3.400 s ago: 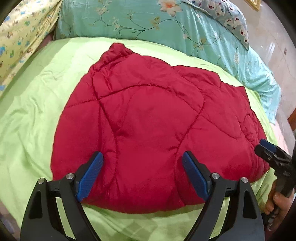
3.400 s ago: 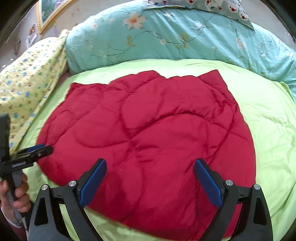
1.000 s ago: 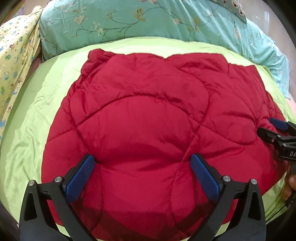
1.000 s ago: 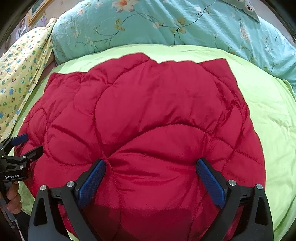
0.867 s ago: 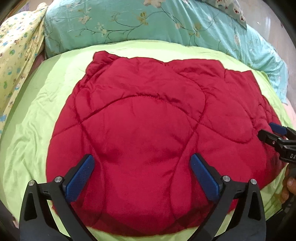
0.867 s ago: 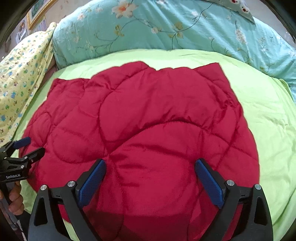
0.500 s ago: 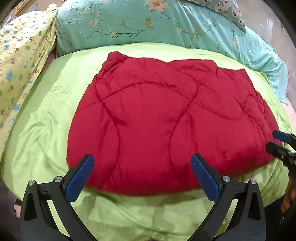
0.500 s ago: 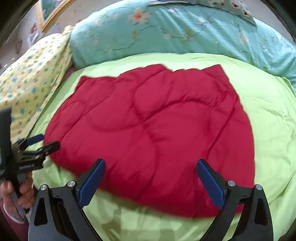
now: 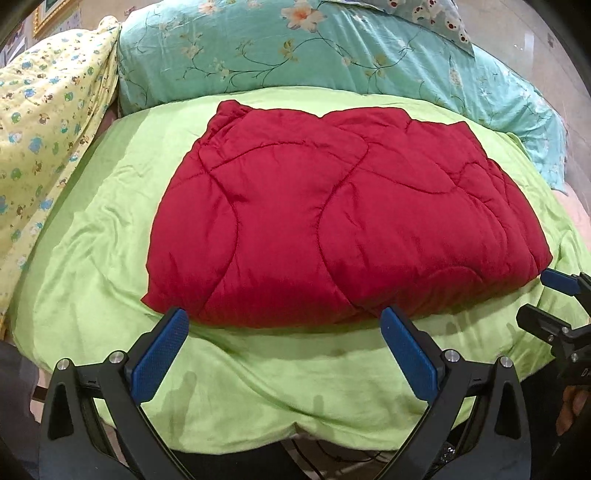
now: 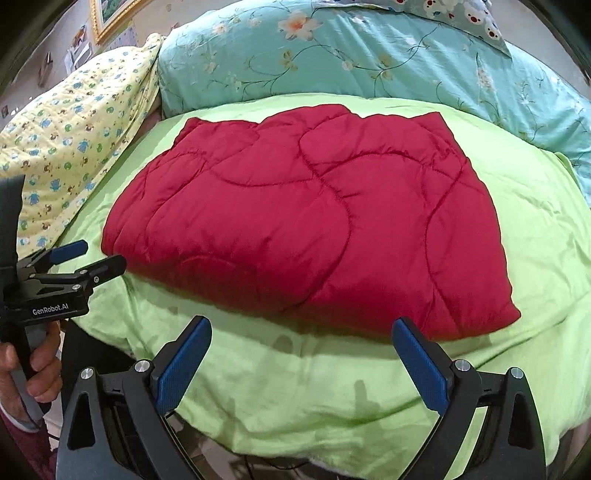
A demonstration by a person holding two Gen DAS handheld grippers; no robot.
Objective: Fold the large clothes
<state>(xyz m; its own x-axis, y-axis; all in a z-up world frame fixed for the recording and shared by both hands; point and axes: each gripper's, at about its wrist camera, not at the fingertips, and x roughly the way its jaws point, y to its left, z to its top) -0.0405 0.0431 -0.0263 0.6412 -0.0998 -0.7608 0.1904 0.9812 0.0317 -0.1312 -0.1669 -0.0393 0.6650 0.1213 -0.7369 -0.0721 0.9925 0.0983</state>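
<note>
A red quilted cover (image 9: 332, 218) (image 10: 314, 229) lies folded into a thick rectangle on the green bed sheet (image 9: 258, 365) (image 10: 295, 373). My left gripper (image 9: 284, 321) is open and empty, held back from the cover's near edge, over the sheet. My right gripper (image 10: 299, 332) is likewise open and empty, short of the near edge. In the left wrist view the right gripper (image 9: 543, 295) shows at the right edge near the cover's right corner. In the right wrist view the left gripper (image 10: 92, 254) sits by the cover's left corner, gripped by a hand (image 10: 33, 369).
A teal floral duvet (image 9: 332, 55) (image 10: 351, 55) is piled along the far side of the bed. A yellow patterned blanket (image 9: 40, 129) (image 10: 74, 125) lies at the left. The bed's near edge drops off below the grippers; a framed picture (image 10: 110, 14) hangs on the wall.
Both grippers have drawn back from over the red cover toward the bed's near edge. The cover, which filled the views a second ago, now lies whole and flat ahead.
</note>
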